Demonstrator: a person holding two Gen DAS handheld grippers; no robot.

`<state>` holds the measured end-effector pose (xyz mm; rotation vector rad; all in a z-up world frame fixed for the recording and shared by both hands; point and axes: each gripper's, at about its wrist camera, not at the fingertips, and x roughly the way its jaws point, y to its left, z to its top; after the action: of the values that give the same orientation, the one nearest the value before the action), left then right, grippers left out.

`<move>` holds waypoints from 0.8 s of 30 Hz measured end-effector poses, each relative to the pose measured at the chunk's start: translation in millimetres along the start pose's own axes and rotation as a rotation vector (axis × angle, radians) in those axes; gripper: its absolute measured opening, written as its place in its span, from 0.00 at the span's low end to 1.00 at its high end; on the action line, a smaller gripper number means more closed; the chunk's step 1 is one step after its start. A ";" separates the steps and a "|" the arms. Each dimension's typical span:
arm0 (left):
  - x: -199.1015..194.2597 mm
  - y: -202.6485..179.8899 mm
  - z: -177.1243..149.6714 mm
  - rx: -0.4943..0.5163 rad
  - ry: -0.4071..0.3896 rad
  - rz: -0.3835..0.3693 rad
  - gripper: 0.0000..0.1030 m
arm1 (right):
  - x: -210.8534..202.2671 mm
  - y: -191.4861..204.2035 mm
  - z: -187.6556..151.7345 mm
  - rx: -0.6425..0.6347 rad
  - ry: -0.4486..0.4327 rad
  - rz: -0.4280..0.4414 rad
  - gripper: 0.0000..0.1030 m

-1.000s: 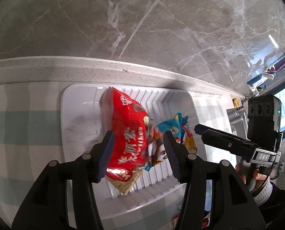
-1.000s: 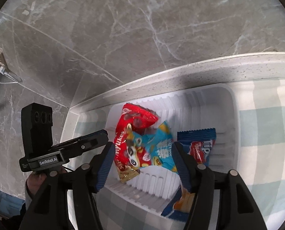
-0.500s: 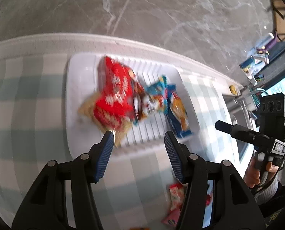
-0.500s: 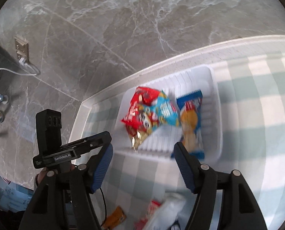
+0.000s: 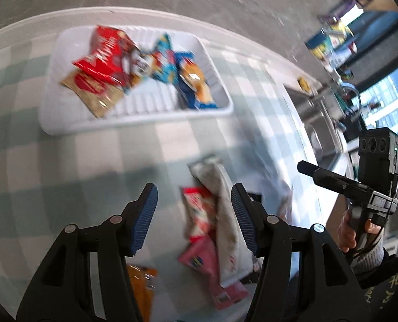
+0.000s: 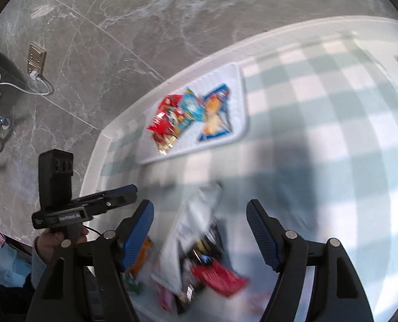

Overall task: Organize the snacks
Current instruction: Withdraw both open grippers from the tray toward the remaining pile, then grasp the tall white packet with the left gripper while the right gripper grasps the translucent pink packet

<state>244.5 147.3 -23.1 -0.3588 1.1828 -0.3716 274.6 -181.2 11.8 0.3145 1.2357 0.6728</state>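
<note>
A white tray at the back of the checked cloth holds a red packet, a light blue packet and a dark blue packet. The same tray shows far off in the right wrist view. Nearer lies a loose pile: a long white packet, red and pink packets and an orange one. My left gripper hovers above this pile, jaws opening, nothing between the pads. My right gripper also hangs over the white packet, jaws opening and empty.
A grey marble wall rises behind the counter. A sink and cluttered shelves lie to the right. Wall sockets with a cable are at the left. Each gripper is held by a hand.
Both grippers have pulled back from the tray toward the near pile of snacks. The red and dark blue packets now lie loose in the tray. Both jaws stand wider.
</note>
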 end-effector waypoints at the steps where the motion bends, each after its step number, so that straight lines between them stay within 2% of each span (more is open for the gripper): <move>1: 3.4 -5.3 -4.3 0.012 0.011 0.003 0.54 | -4.4 -4.2 -7.1 0.010 -0.003 -0.011 0.72; 7: 25.2 -31.8 -24.9 0.072 0.064 0.022 0.54 | -28.1 -34.9 -51.7 0.088 -0.018 -0.087 0.72; 12: 38.6 -43.7 -32.0 0.096 0.089 0.035 0.54 | -31.5 -56.4 -82.5 0.168 0.000 -0.115 0.72; 16: 43.8 -48.1 -33.4 0.102 0.098 0.039 0.54 | -30.9 -64.7 -92.9 0.199 0.003 -0.135 0.72; 24: 52.7 -54.6 -34.7 0.114 0.114 0.049 0.54 | -27.1 -69.7 -91.4 0.201 0.005 -0.160 0.72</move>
<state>224.4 72.1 -53.2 -0.2111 1.2735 -0.4196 205.1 -263.8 -36.1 0.3757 1.3205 0.4123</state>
